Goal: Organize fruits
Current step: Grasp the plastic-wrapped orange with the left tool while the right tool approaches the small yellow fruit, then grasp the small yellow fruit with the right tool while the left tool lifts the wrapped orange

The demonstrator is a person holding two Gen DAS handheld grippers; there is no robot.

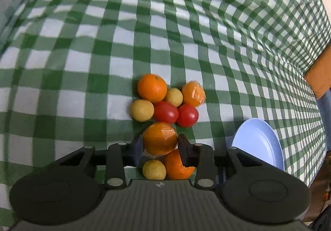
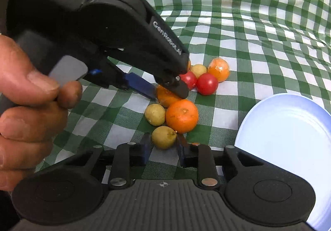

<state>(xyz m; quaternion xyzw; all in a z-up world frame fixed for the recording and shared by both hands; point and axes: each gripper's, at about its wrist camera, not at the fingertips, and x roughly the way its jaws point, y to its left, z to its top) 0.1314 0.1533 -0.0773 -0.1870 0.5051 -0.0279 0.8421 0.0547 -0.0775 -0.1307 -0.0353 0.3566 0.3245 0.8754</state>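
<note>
A cluster of fruit lies on the green checked cloth [image 1: 82, 61]: oranges [image 1: 152, 87], small yellow fruits [image 1: 142, 110] and two red tomatoes [image 1: 166, 112]. My left gripper [image 1: 160, 147] is shut on a film-wrapped orange [image 1: 160, 137] at the near side of the cluster, with a pad against each flank. The right wrist view shows that gripper [image 2: 168, 92] slanting down onto the same orange [image 2: 163, 95]. My right gripper [image 2: 163, 148] is shut on a small yellow fruit [image 2: 164, 137] at the near edge of the pile, beside a bare orange [image 2: 182, 116].
A light blue plate [image 2: 289, 137] sits on the cloth right of the fruit, also visible as the plate [image 1: 258, 144]. A person's hand [image 2: 26, 96] holds the left gripper's handle. A brown wooden edge [image 1: 318, 73] shows at the cloth's right border.
</note>
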